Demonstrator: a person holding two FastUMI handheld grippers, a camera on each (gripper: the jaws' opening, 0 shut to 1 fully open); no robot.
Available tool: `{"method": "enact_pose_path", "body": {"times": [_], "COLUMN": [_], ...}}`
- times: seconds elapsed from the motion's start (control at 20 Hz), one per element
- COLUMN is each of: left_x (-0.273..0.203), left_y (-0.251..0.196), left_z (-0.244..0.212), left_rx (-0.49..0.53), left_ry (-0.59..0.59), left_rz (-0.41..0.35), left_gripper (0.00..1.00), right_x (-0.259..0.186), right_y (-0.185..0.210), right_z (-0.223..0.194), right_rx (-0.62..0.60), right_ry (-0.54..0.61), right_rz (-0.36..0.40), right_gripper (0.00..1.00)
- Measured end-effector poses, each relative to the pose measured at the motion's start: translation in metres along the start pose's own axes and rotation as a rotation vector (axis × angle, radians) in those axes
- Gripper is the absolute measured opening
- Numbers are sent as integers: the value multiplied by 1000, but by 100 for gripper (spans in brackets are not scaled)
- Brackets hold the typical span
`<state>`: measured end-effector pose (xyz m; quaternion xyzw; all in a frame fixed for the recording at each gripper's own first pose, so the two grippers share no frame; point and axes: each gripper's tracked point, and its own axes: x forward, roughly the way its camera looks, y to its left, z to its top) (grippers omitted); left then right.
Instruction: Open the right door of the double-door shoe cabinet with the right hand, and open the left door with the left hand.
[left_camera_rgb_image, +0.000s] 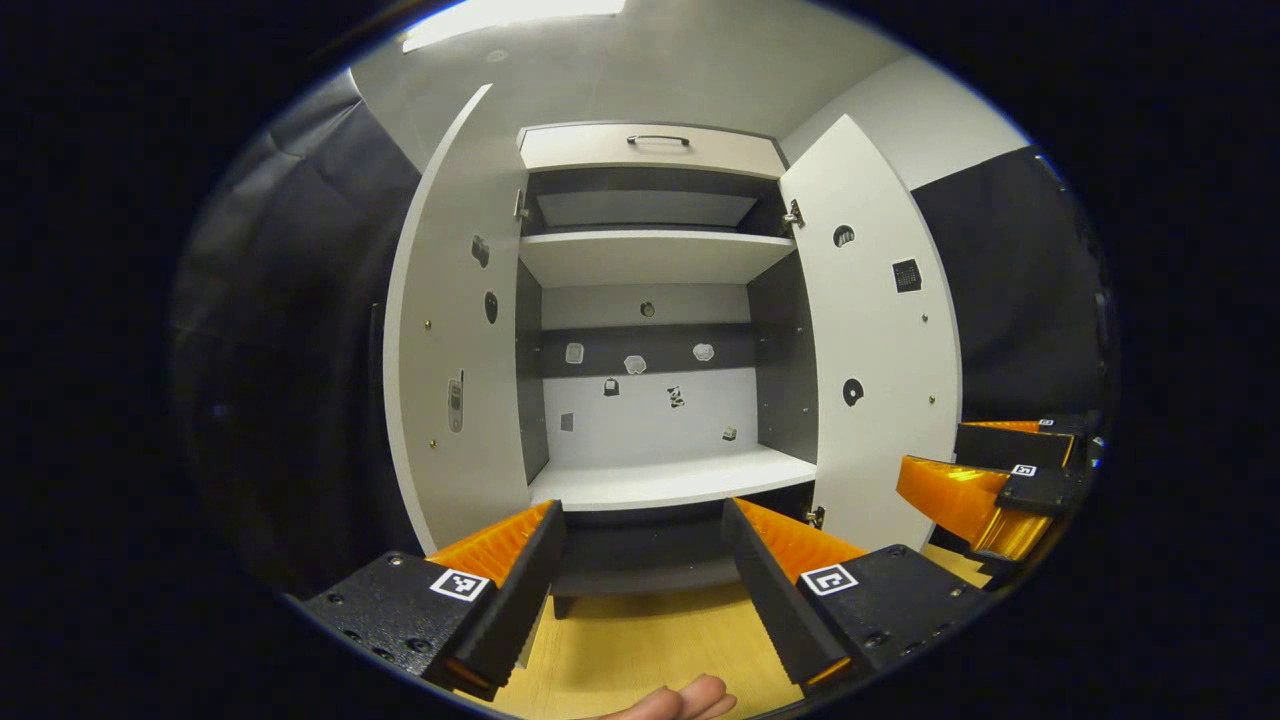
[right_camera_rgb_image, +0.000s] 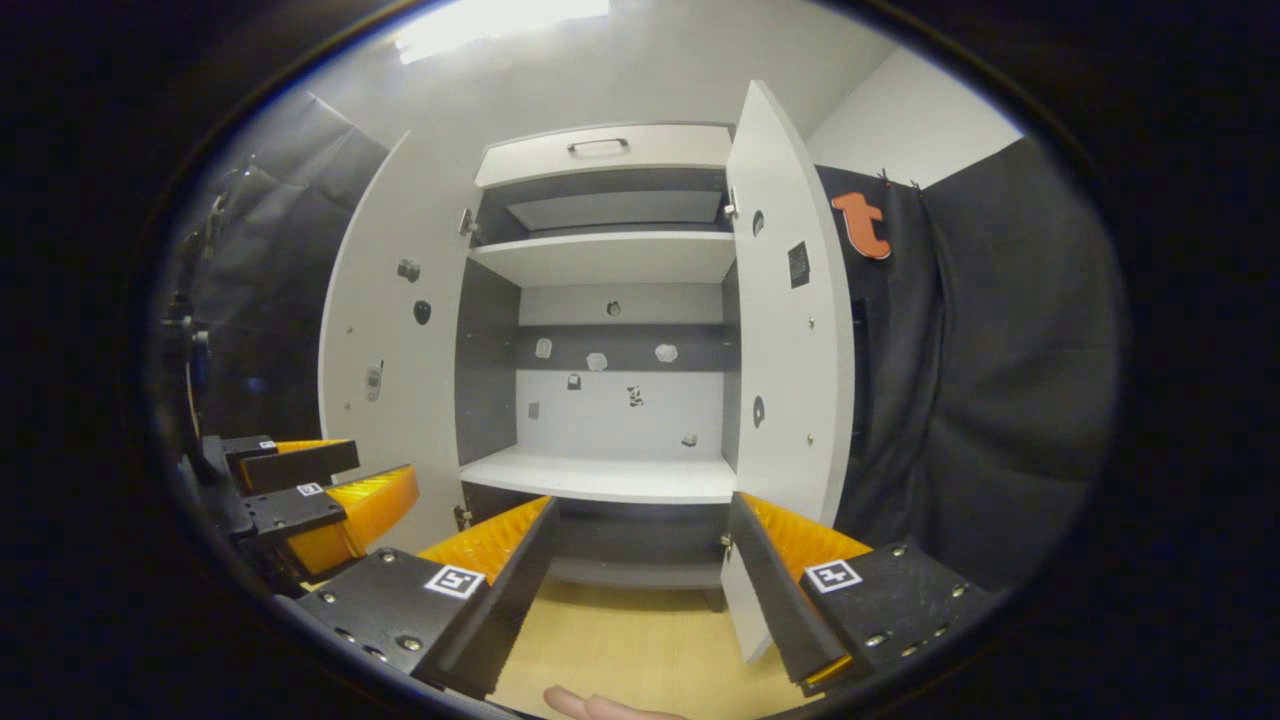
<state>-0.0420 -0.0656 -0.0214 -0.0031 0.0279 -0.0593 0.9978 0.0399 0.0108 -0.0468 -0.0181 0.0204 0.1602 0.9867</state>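
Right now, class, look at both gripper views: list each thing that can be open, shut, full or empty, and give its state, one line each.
White left cabinet door: swung wide open.
White right cabinet door: swung wide open.
White top drawer with dark handle: shut.
White upper shelf: bare.
White lower shelf: bare.
Left claw: open, holding nothing.
Right claw: open, holding nothing.

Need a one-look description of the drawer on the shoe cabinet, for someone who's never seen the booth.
Find the pale shoe cabinet with both doors swung open. Look above its upper shelf, at the very top of the carcass. The drawer is the closed pale front there, the only panel with a dark bar handle across it; the left door and right door show none.
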Motion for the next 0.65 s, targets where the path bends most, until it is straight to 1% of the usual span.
{"method": "enact_pose_path", "body": {"times": [0.2,0.35,0.4,0.55,0.6,0.65], "left_x": [-5,-10,-11,-11,-11,-11], "left_y": [4,1,1,4,5,8], "left_z": [9,15,15,12,11,10], "left_rx": [10,6,5,-11,-16,-22], "left_ry": [-24,-44,-45,-42,-41,-37], "left_rz": [15,5,3,10,12,19], "left_gripper": [97,97,100,100,97,97], "right_x": [1,2,2,1,-1,-1], "right_y": [-1,-2,-2,-4,-3,-4], "right_z": [0,0,0,1,2,2], "right_rx": [14,26,28,32,31,30], "right_ry": [-1,1,0,-4,-7,-10], "right_rz": [3,2,2,4,7,8], "right_gripper": [100,100,100,100,100,100]}}
